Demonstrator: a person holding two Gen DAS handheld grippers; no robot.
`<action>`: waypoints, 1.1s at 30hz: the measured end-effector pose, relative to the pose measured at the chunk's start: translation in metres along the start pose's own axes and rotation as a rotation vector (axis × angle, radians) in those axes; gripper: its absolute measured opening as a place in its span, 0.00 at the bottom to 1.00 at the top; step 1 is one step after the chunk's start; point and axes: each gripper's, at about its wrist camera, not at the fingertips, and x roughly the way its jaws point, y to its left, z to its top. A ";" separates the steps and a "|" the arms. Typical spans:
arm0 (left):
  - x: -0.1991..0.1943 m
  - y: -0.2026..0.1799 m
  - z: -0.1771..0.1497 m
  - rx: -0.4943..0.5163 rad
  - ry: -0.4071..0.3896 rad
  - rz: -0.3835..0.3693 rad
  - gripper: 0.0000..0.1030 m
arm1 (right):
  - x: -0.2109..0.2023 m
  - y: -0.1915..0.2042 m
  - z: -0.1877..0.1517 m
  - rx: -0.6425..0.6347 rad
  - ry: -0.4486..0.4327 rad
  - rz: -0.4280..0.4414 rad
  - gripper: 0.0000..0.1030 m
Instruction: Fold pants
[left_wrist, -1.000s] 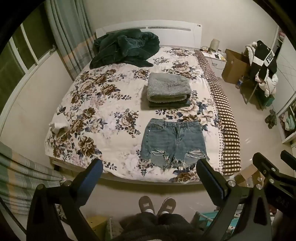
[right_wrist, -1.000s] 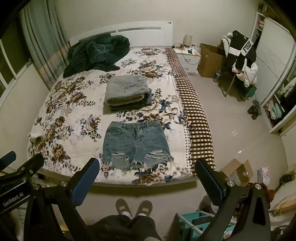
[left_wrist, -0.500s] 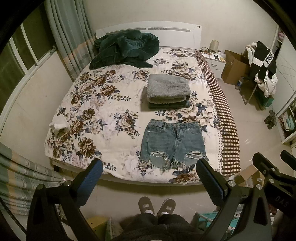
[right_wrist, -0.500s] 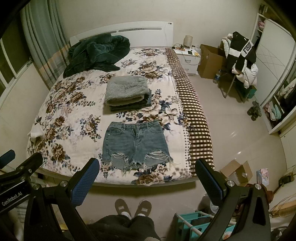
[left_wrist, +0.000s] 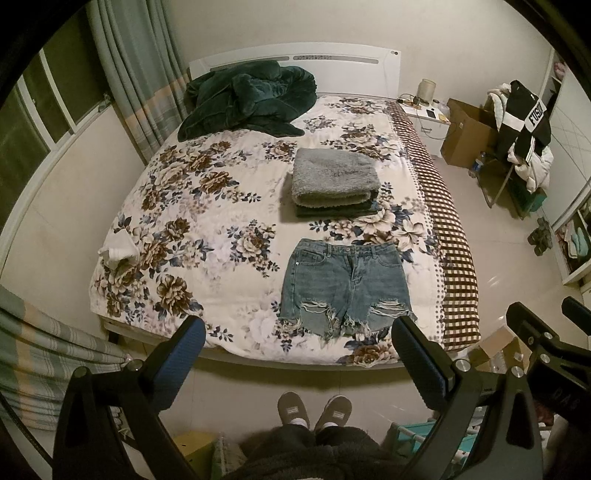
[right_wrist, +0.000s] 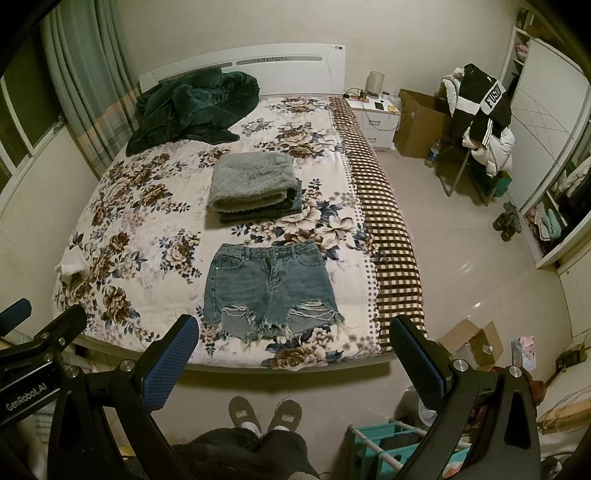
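Observation:
Blue denim shorts (left_wrist: 343, 284) with frayed hems lie flat on the floral bedspread (left_wrist: 207, 229) near the foot of the bed, waistband away from me; they also show in the right wrist view (right_wrist: 267, 288). My left gripper (left_wrist: 297, 350) is open and empty, held above the floor in front of the bed's foot edge, short of the shorts. My right gripper (right_wrist: 293, 350) is open and empty at the same stand-off. Each gripper's side shows in the other's view.
A stack of folded clothes with a grey fleece on top (left_wrist: 332, 181) lies behind the shorts. A dark green blanket (left_wrist: 247, 99) is heaped by the headboard. A small white cloth (left_wrist: 116, 251) lies at the bed's left edge. My slippered feet (left_wrist: 314, 410) stand before the bed. Boxes and a clothes-laden chair (right_wrist: 476, 122) stand to the right.
Both views have shifted slightly; the bed and shorts sit a little lower and nearer in frame. The grippers stay open. Nothing on the bed has moved.

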 end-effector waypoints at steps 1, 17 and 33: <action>0.000 0.000 0.000 0.000 -0.001 0.003 1.00 | 0.000 0.000 0.000 0.000 0.000 -0.001 1.00; 0.000 0.000 0.000 0.000 -0.004 0.004 1.00 | -0.002 -0.001 0.002 -0.001 -0.002 0.000 1.00; 0.000 0.000 0.000 0.000 -0.005 0.004 1.00 | -0.002 -0.002 0.004 -0.003 -0.003 0.001 1.00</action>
